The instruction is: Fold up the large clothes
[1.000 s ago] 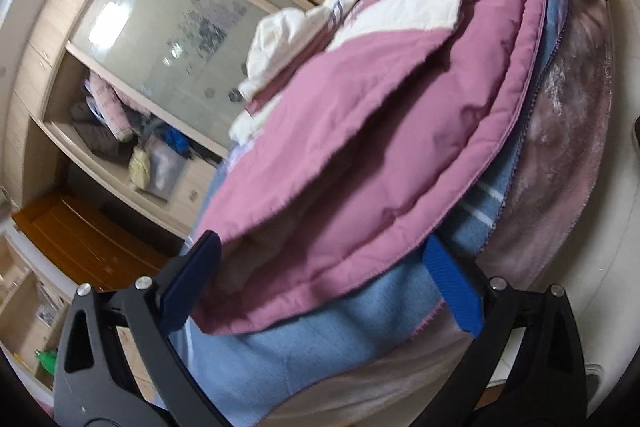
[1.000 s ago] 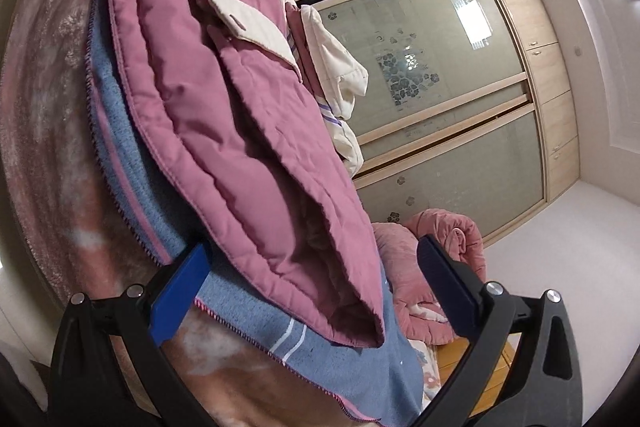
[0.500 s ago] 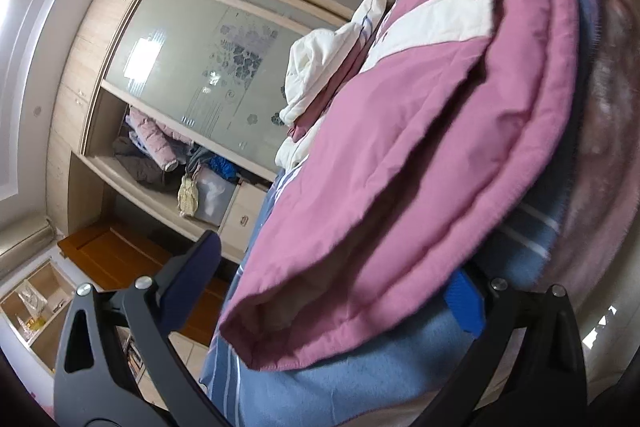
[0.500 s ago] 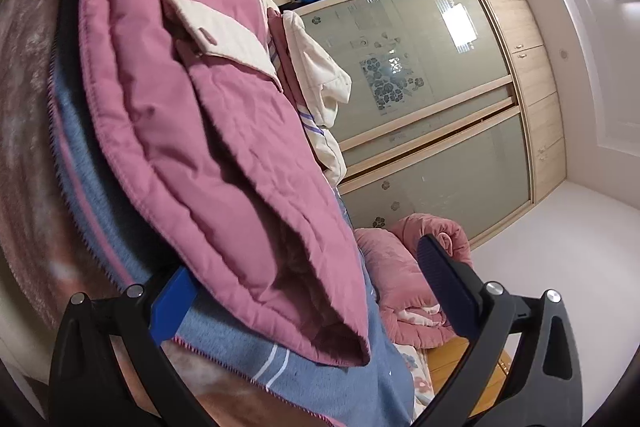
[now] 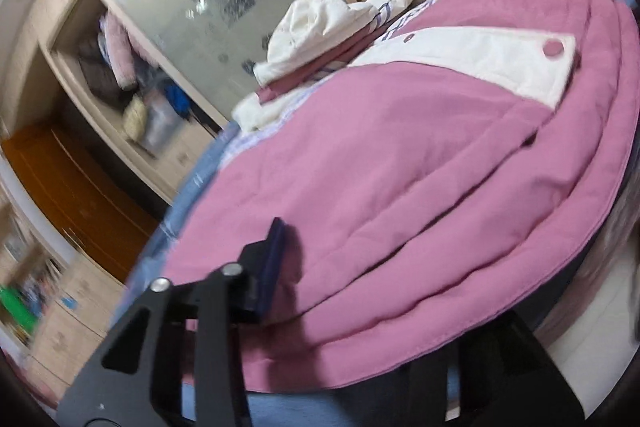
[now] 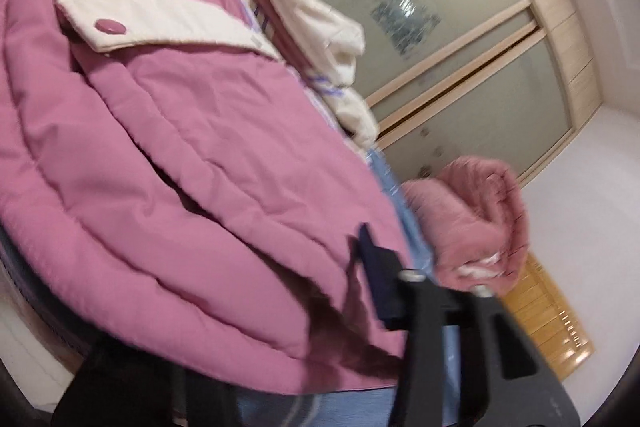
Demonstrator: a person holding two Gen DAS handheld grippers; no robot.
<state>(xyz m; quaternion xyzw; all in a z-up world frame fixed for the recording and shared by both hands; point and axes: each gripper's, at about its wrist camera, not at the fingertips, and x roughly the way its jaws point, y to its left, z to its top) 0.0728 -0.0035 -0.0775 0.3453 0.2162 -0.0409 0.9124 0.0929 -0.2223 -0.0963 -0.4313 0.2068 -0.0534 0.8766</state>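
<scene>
Both grippers, left gripper (image 5: 360, 291) and right gripper (image 6: 288, 311), clamped on pink jacket (image 5: 400, 167) hem.

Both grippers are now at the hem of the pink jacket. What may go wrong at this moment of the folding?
1. The pink jacket lies in several padded layers; the left gripper and right gripper may pinch only some, so the fold may come apart.
2. The blue blanket lies directly under the hem and might be caught and lifted too.
</scene>
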